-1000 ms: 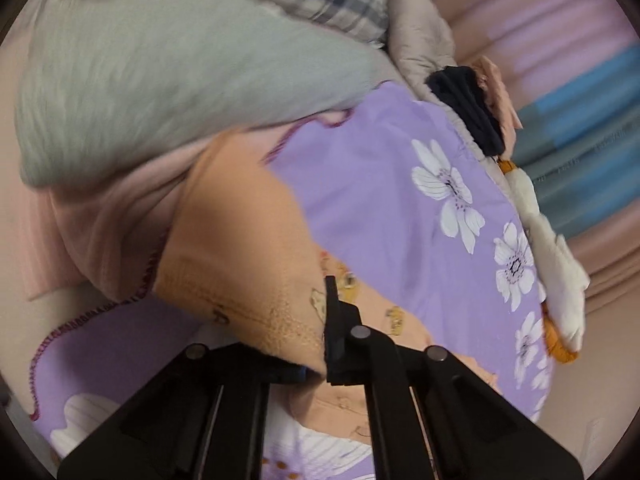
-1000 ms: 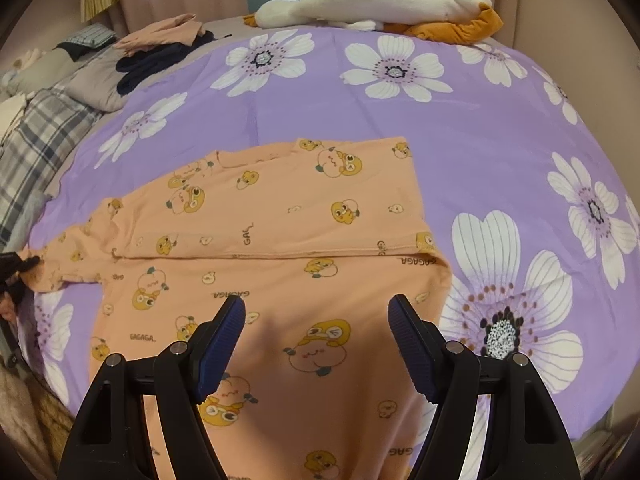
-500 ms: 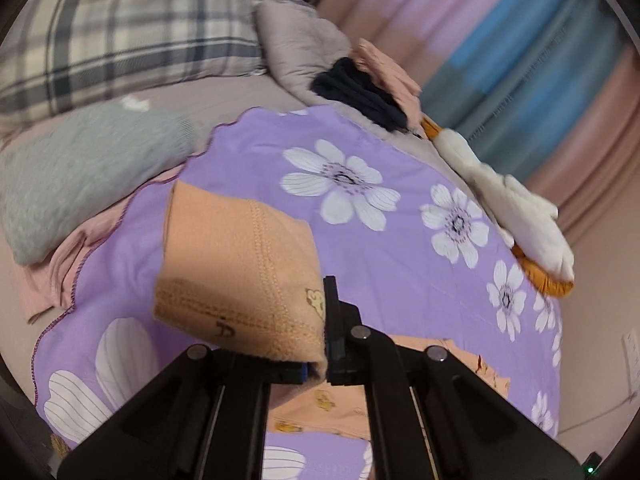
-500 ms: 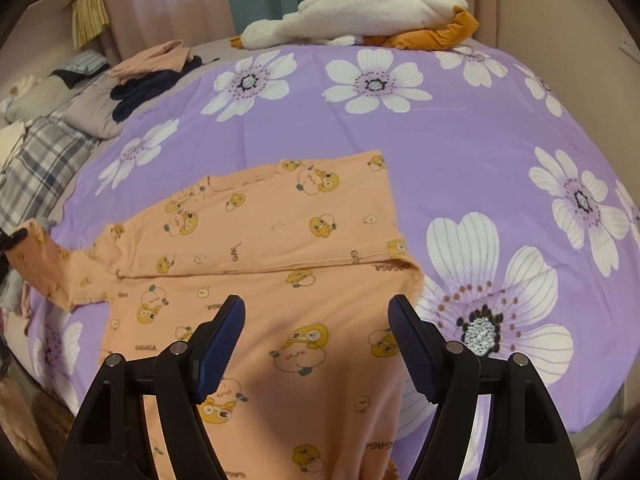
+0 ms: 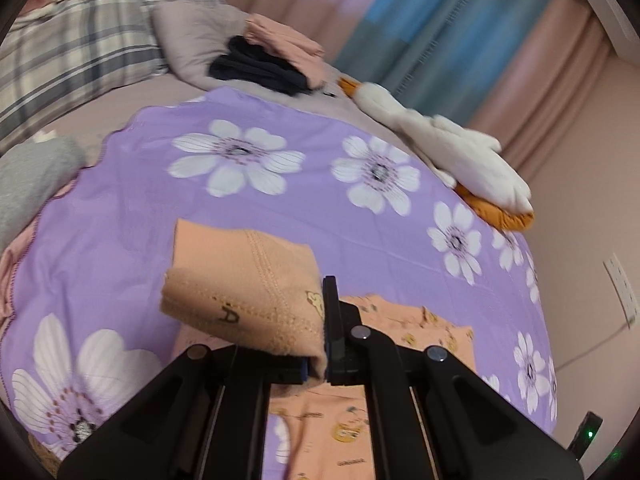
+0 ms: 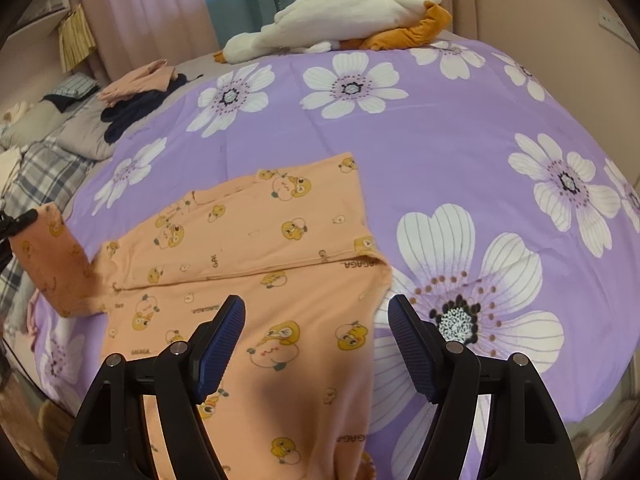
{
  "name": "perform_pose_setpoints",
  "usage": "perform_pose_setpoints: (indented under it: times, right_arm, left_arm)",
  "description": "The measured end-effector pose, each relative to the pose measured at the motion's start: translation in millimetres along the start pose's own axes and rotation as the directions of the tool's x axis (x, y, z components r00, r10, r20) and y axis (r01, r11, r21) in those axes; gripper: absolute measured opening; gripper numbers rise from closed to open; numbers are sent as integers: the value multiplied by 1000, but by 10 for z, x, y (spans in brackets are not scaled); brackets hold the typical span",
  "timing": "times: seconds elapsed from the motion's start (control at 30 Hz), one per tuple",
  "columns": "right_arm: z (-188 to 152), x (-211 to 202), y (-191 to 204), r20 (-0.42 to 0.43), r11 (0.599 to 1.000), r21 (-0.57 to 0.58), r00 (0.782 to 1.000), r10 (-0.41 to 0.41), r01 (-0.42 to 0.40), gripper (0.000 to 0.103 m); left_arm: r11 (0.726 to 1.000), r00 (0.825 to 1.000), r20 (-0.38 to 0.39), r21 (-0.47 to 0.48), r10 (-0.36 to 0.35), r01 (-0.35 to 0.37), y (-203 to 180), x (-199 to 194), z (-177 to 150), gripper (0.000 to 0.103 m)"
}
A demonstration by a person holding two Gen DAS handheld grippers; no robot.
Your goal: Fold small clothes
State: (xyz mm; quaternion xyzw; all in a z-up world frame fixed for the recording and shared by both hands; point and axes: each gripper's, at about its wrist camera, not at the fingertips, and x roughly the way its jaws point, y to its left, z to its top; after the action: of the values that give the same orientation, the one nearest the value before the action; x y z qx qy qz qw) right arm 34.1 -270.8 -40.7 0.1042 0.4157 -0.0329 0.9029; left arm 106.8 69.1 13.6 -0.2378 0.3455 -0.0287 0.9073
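Observation:
A small orange shirt point(image 6: 256, 264) printed with yellow ducks lies on the purple flowered bedspread point(image 6: 460, 120), one side folded over its middle. My left gripper point(image 5: 318, 364) is shut on the cuff of the shirt's sleeve point(image 5: 244, 292) and holds it lifted above the bedspread point(image 5: 260, 216). In the right wrist view that raised sleeve point(image 6: 52, 264) stands up at the far left, with the left gripper's tip just at the frame edge. My right gripper point(image 6: 316, 344) hovers open over the shirt's lower body, nothing between its blue pads point(image 6: 218, 344).
A white and orange plush toy point(image 6: 344, 16) lies at the bed's far edge. Dark and pink clothes point(image 6: 136, 100) are piled near grey and plaid pillows point(image 5: 72, 56) at the left. Curtains hang behind. A grey garment point(image 5: 28, 184) lies by the bedspread's left edge.
My left gripper has lifted the sleeve cuff off the bed and carried it up and toward the shirt's body, rolling as it went. The right gripper has drifted slightly over the shirt, still open.

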Motion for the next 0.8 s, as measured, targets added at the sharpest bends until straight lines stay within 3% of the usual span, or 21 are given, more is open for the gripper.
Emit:
perform_pose_setpoints:
  times: [0.47,0.8]
  right_arm:
    - [-46,6,-233,-9,999,54,1000,-4,4,73]
    - [-58,51,-297,-26,998,65,1000,9,-7,73]
  left_arm:
    - [992,985,-170,116,-37,57,-588,612,-489,3]
    - [992,937,-348,125,34,10,-586,1283,-994,3]
